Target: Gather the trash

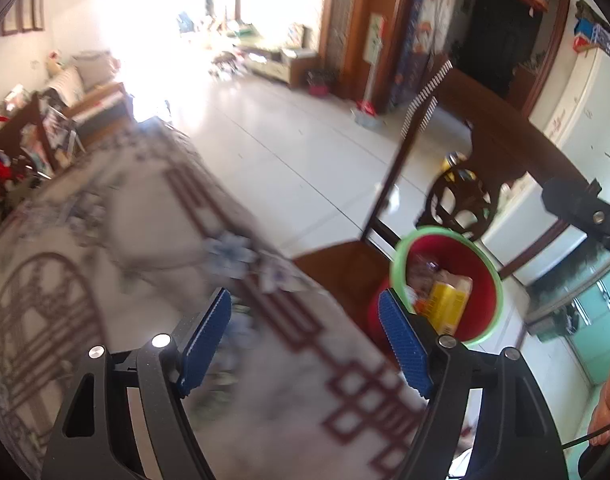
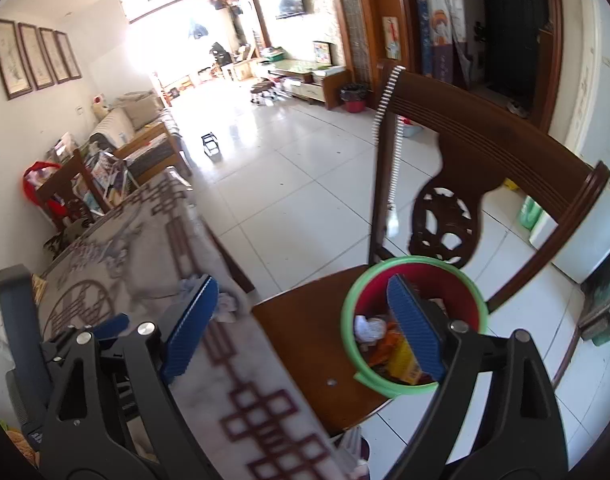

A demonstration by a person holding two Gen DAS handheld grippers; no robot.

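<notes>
Now both grippers, left (image 1: 305, 344) and right (image 2: 305, 324), have jaws released, nothing held. Trash sits in the red bin (image 2: 415, 324) on the chair (image 2: 305, 332), right of the surface (image 2: 145, 240).

Bin (image 2: 415, 276) on chair (image 2: 305, 332) beside table (image 2: 225, 360); wrappers, probably, inside.
</notes>
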